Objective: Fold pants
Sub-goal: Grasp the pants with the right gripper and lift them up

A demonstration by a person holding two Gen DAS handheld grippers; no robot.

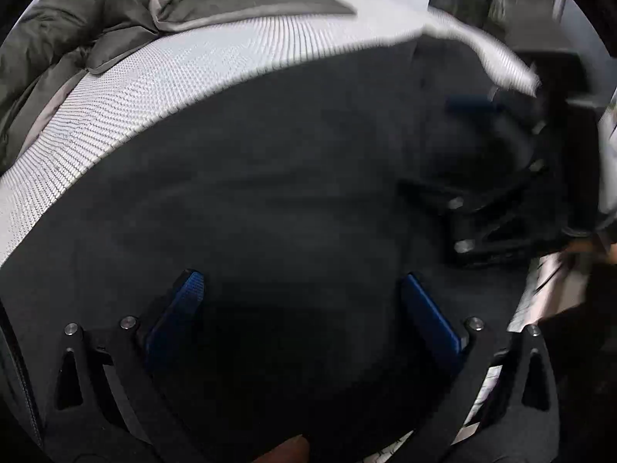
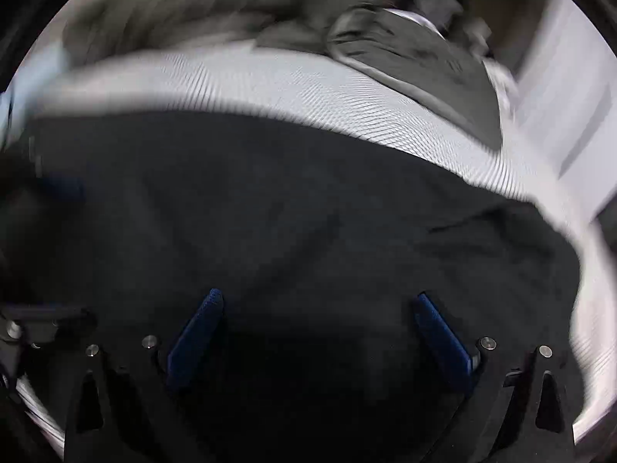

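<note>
At the far left, a rumpled grey-green duvet [image 1: 77, 31] is bunched at the edge of a bed, beside a white textured mattress cover [image 1: 162, 88]. Spread flat across that cover lie the dark pants [image 1: 270, 177], filling the middle of both wrist views. The left gripper [image 1: 304, 293] hovers just above the cloth with its blue-padded jaws spread wide and nothing between them. Further right, the right gripper [image 2: 320, 308] hangs over the same fabric, jaws likewise parted and empty. The step in hand looks like choosing where to grasp for a fold; it would go best if each gripper pinched only the top layer at an edge or corner, at matching points, then lifted evenly so the cloth stays smooth. Hard to make out: both views are motion-blurred, the fabric is nearly black, so seams, waistband and legs cannot be told apart, and its near edge is cut off.
</note>
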